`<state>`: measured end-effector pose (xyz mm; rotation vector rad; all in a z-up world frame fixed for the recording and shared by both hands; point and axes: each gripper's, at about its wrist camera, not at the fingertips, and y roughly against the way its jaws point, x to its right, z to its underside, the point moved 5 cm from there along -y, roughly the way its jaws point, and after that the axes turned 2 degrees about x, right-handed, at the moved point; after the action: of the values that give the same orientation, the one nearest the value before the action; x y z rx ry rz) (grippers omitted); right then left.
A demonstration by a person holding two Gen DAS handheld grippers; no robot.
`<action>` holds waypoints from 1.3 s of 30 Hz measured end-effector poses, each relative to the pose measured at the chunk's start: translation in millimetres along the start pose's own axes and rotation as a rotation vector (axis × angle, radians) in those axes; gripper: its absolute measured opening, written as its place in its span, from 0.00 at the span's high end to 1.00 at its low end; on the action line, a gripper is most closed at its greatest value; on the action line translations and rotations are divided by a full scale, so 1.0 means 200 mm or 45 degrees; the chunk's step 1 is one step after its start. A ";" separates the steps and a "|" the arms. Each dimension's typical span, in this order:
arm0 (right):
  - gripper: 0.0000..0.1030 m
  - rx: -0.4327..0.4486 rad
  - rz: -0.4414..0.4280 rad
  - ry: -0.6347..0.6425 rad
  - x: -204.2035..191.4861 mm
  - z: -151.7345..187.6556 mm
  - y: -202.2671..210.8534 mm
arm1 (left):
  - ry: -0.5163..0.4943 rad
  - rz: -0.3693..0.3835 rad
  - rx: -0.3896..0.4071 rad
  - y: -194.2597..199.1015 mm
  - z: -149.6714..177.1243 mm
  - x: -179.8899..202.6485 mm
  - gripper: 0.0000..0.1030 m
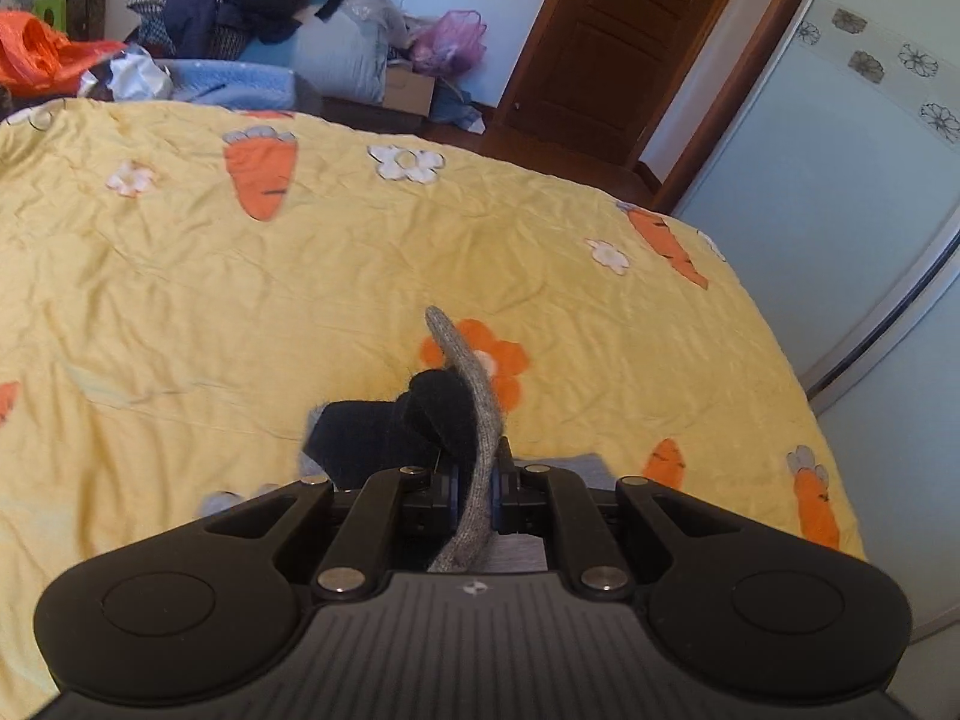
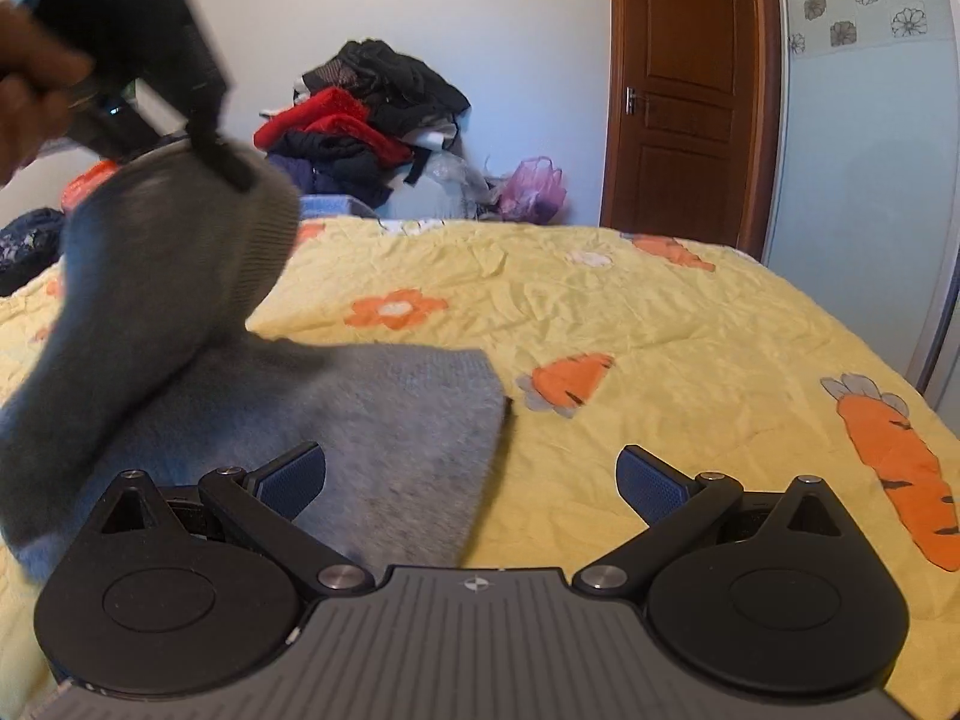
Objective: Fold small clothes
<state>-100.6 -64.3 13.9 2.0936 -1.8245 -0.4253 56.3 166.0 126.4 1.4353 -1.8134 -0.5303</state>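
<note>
While the left gripper point(image 1: 474, 489) is clamped on a strip of the grey knitted garment point(image 2: 384, 432), the right gripper point(image 2: 471, 480) hangs over the bed with its two blue pads point(image 2: 651, 480) spread wide and nothing between them.

1. Garment position. One grey garment is in view. Its lower part lies flat on the yellow bedspread point(image 2: 690, 348), directly under and ahead of the right gripper. Its right-hand edge runs diagonally from near the gripper body up to a squared corner. Its ribbed end is lifted off the bed at the left, pinched by the left gripper, which a hand point(image 2: 30, 90) holds up. In the left wrist view, the pinched grey strip stands up between the closed pads, with a dark fold of fabric point(image 1: 384, 426) just beyond them.

2. Free room. To the right of the garment edge, the bedspread is bare, printed with carrots and flowers, and runs to the bed's far edge and right edge.

3. Background. One pile of clothes point(image 2: 366, 120) sits past the far edge of the bed, a purple bag point(image 2: 534, 189) stands beside it, and one brown door point(image 2: 690, 90) is shut in the far wall.
</note>
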 end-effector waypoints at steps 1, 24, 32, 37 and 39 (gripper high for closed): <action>0.00 0.006 0.004 -0.008 0.02 0.01 0.01 | 0.011 -0.005 -0.018 -0.03 0.01 0.05 0.92; 0.00 0.000 0.024 -0.196 0.37 0.12 0.14 | -0.255 -0.147 -0.293 -0.57 0.59 0.84 0.00; 0.00 0.007 0.074 -0.166 0.37 0.09 0.20 | -0.258 -0.028 -0.133 -0.11 0.58 0.79 0.00; 0.00 0.016 0.079 -0.153 0.36 0.06 0.23 | -0.018 -0.015 -0.121 0.03 0.55 0.42 0.00; 0.00 0.021 0.086 -0.150 0.35 0.04 0.23 | -0.006 -0.016 -0.132 0.04 0.59 0.34 0.00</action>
<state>-136.3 -140.8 26.3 2.0506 -1.9647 -0.5280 -46.0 88.4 77.8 1.3770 -1.7562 -0.6251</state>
